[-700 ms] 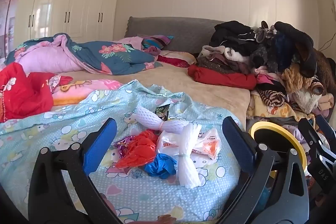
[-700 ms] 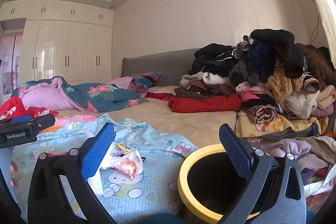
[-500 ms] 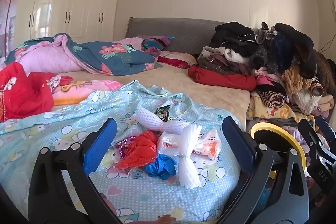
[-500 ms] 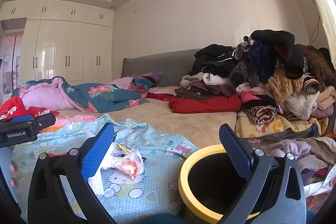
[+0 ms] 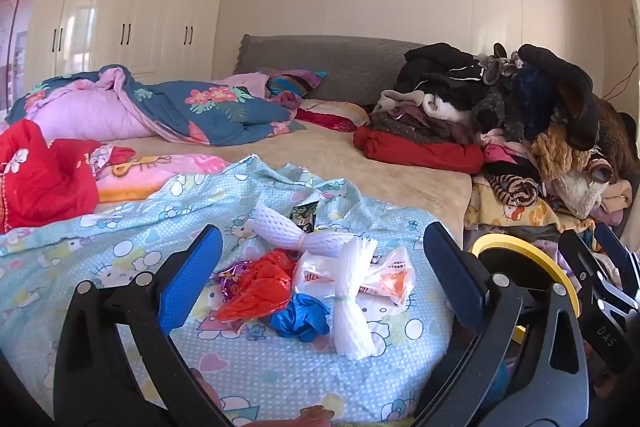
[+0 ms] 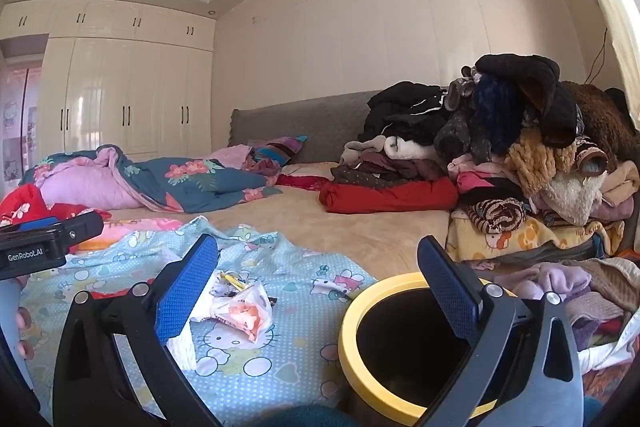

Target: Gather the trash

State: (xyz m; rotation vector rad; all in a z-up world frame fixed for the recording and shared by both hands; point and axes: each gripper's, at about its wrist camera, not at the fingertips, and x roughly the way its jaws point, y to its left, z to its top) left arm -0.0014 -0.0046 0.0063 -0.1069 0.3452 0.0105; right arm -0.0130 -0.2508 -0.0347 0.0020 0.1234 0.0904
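Item, litter heap on blue sheet [image 5: 100, 247]: both tongs, left gripper [image 5: 320, 267] and right gripper [image 6: 316, 277], gape wide and empty; we'd pinch the red bag [image 5: 256, 283] first, then carry it to the yellow-rimmed bin [image 6: 352, 331].

Two handheld grippers stand with their jaws spread wide and nothing between the blue pads: the left gripper [image 5: 322, 259] tilted somewhat downward, the right gripper [image 6: 318, 273] held close to level. In the right wrist view, the left gripper's black body juts in at the left edge, and the fingers [image 6: 22, 319] of the person's left hand curl beneath it. In the left wrist view, part of the right gripper shows at the far right edge, beside the left one.
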